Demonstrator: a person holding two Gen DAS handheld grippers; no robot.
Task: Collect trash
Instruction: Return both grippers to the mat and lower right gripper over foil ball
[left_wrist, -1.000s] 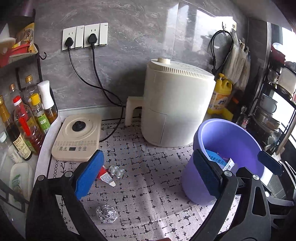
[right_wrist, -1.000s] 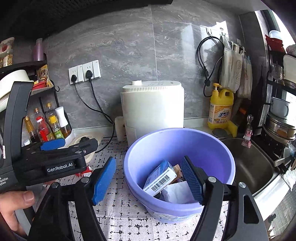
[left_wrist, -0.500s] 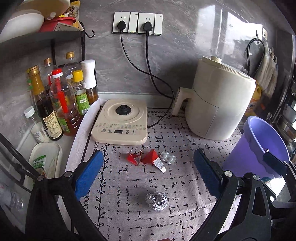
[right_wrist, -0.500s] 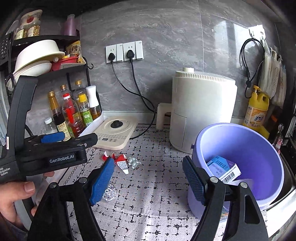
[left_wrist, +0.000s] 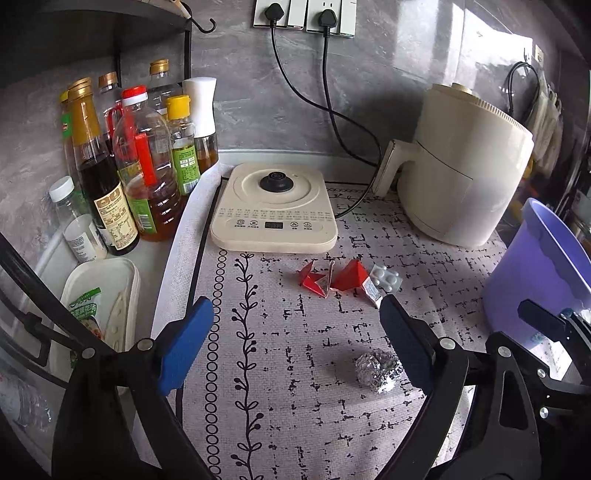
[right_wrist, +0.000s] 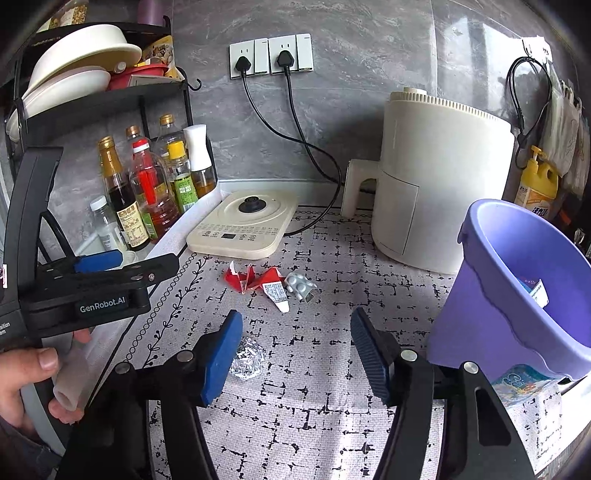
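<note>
Foil first: a crumpled ball of it sits on the patterned mat that covers the surface, near the front, just by the right finger of the left tongs. Going left to right from the left wrist view, there's a bunch of oil and sauce bottles against the wall, then a cream induction cooker, then the red torn wrapper with a little blister pack touching its right end, then the cream air fryer, and the purple bucket at the far right. The left tongs are wide apart with nothing between the pads, though the jaws have just been closing a bit. Same deal for the right tongs: apart, empty, just been narrowing. In the right wrist view the foil ball peeks out right beside the left pad, not touched as far as I can see. The bucket already has a box in it.
</note>
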